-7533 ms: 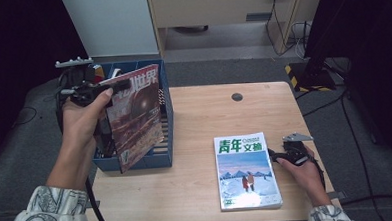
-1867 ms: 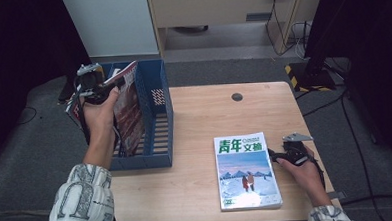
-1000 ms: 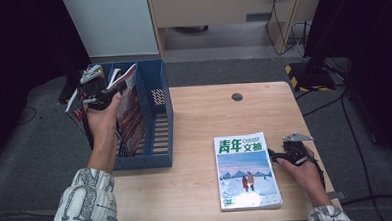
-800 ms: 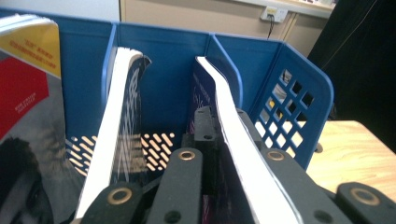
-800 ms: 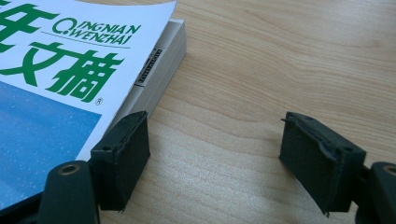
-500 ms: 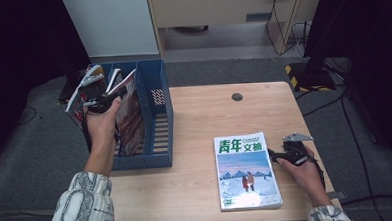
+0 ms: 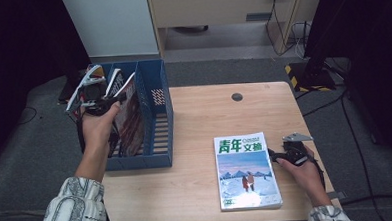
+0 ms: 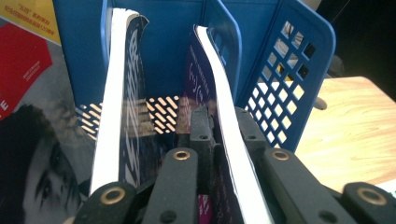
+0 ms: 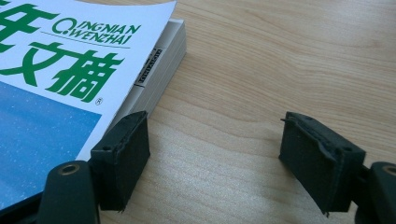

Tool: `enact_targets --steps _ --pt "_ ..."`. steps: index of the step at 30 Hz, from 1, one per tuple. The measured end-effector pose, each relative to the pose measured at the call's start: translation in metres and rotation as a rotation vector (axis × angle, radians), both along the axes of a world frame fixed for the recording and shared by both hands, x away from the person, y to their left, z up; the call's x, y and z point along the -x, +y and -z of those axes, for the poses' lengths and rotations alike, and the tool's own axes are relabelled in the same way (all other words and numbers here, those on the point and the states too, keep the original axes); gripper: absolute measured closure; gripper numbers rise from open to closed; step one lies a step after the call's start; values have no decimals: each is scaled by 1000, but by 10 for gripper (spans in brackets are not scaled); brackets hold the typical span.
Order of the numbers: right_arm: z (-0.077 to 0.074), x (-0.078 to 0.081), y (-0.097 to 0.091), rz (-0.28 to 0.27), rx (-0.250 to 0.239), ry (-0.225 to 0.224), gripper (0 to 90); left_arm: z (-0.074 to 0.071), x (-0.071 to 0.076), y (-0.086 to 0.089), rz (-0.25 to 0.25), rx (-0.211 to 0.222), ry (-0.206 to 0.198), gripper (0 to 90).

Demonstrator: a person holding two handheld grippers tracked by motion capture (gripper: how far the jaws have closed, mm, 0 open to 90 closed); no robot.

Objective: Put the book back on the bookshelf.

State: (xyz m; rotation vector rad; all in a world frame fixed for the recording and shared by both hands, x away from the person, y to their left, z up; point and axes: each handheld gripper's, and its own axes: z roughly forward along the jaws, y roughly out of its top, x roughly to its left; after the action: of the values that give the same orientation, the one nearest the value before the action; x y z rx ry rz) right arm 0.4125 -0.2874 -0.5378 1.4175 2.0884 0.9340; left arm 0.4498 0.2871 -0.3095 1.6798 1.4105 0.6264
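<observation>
Magazines are being filed into a blue rack [image 7: 157, 119] that sits at the left edge of the tabletop [image 7: 219, 114]. From the high view, the left gripper [image 7: 97, 97] is held up over the rack's left compartment, pinching a magazine [image 7: 131, 118] that stands upright and leans a little among others already there. Across the tabletop, a thick magazine with a green title [image 7: 246, 171] lies flat near the front right, and the right gripper [image 7: 276, 156] rests just beside its right edge, low on the wood.

Along the left gripper view, the jaws are clamped on the top edge of the magazine [image 8: 219, 116], its white page edge running up between them. Another magazine [image 8: 114, 93] stands to one side of it, and the rack's divider and perforated wall [image 8: 285, 70] rise on the other. I judge the magazine is nearly seated, so the step in hand is the drop into the slot.

Along the right gripper view, the jaws stand wide apart and empty, one jaw touching or nearly touching the edge of the flat magazine [image 9: 70, 74], the other well out over bare wood. Next, I think, the left gripper needs to let go and lift clear; the right then has to get a jaw under that thick edge.
</observation>
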Motion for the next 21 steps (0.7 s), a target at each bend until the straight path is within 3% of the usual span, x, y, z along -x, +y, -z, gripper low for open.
enact_targets --steps 21 --pt "0 0 0 -1 3 0 241 2 16 10 25 -15 10 802"
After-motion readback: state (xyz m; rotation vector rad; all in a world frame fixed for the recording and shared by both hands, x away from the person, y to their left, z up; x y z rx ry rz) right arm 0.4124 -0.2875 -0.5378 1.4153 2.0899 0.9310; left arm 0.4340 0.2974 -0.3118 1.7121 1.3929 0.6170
